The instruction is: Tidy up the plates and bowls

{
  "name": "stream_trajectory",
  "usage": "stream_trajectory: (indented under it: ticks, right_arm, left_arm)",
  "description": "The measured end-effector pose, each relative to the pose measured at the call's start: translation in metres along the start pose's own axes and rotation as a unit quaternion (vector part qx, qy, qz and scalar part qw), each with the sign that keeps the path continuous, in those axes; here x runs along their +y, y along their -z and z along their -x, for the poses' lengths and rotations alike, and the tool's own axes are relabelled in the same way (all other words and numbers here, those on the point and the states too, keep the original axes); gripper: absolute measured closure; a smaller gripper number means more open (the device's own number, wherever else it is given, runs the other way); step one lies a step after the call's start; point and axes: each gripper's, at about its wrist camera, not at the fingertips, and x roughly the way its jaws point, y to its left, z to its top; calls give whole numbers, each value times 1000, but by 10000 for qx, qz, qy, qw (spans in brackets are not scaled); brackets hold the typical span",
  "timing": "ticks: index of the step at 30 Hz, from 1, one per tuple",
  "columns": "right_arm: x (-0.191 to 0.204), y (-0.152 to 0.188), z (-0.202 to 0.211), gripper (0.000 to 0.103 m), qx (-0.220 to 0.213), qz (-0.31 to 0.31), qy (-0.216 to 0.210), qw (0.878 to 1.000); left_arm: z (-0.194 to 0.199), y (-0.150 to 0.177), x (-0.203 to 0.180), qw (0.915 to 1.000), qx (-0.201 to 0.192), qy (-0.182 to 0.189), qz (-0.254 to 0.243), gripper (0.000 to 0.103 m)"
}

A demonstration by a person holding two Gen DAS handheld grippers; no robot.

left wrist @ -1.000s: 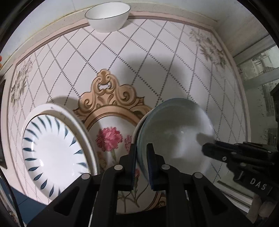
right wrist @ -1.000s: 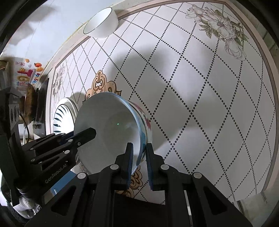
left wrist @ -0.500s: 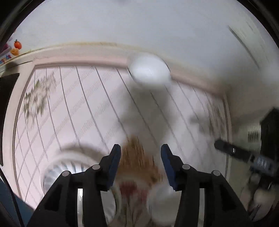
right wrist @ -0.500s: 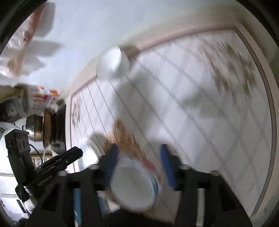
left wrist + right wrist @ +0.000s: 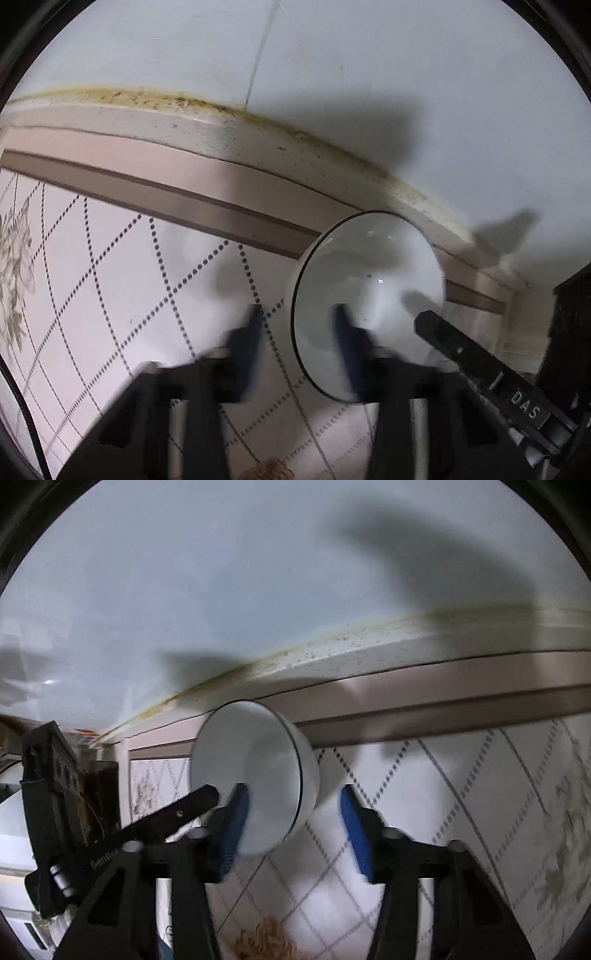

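A white bowl with a thin dark rim [image 5: 369, 295] stands at the back of the patterned tabletop, near the wall. My left gripper [image 5: 297, 332] is open, its fingers either side of the bowl's left rim. My right gripper [image 5: 293, 819] is open, its fingers either side of the bowl's right rim; the bowl shows in the right wrist view [image 5: 255, 779]. Neither gripper holds anything. The right gripper's finger [image 5: 461, 350] shows at the bowl's right in the left wrist view. The other bowl and the plate are out of view.
The white wall [image 5: 332, 92] rises just behind the bowl, beyond the table's beige back edge [image 5: 258, 147]. The patterned tabletop [image 5: 110, 277] stretches left of the bowl. A dark object [image 5: 99, 786] stands at the table's far left end.
Both grippers let go of the floral bowl, opened, and moved to the back of the table. They now straddle the rim of the white bowl by the wall.
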Motion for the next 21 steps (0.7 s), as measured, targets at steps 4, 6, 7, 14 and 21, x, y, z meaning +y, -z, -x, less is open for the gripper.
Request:
stream_trajectory:
  ticks: [4, 6, 7, 14, 21]
  right_arm:
    - [-1, 0, -6, 90, -94, 125, 100, 9998]
    - [1, 1, -6, 90, -89, 173, 159, 9997]
    - [2, 2, -6, 90, -88, 202, 202, 9996]
    - [0, 23, 9, 90, -3, 387, 171, 9991]
    - [-2, 77, 64, 90, -185, 585, 188, 9979]
  left_arm:
    - [-2, 5, -7, 9995, -111, -223, -188, 94]
    - [0, 9, -11, 9991, -168, -305, -252, 94]
    - [2, 12, -12, 9987, -201, -369, -295, 94]
    - [25, 41, -23, 9965, -414, -493, -526, 94]
    - [59, 97, -41, 9944, -560, -381, -805, 94]
